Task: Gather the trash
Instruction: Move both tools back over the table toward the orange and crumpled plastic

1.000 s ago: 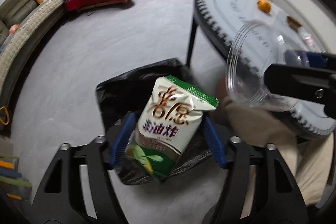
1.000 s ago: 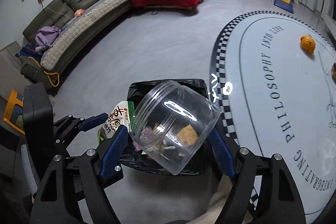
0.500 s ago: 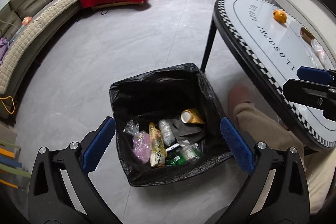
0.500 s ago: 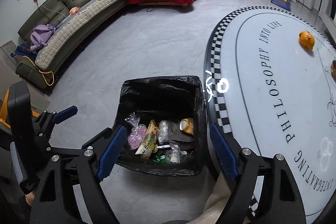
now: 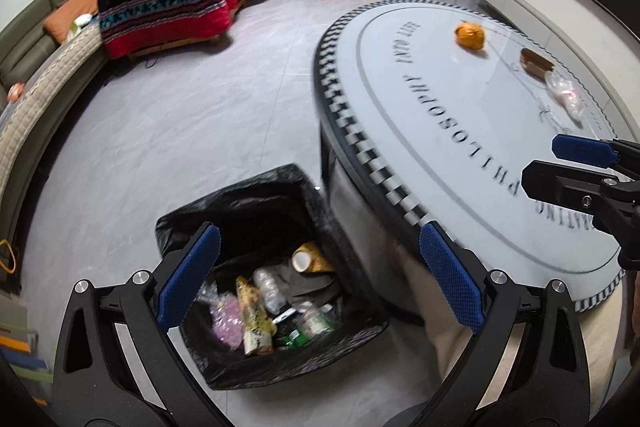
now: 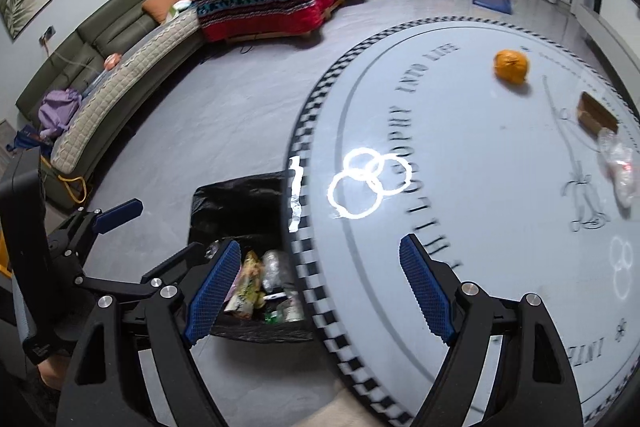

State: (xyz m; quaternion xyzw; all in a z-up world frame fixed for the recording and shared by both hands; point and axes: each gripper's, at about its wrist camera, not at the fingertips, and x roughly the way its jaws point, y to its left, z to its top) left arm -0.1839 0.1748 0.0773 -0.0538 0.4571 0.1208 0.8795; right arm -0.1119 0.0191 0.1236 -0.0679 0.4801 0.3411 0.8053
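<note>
I held my left gripper [image 5: 318, 281] spread wide and empty over the black-lined trash bin [image 5: 256, 211] on the floor beside the round table [image 5: 460, 147]. My right gripper [image 6: 320, 291] gaped wide too, empty, above the table's checkered edge. An orange ball [image 6: 511, 66], a brown box [image 6: 595, 112] and a crumpled plastic bag [image 6: 619, 167] lay on the tabletop's far side.

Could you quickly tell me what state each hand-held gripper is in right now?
Left hand-held gripper: open, holding nothing.
Right hand-held gripper: open, holding nothing.
</note>
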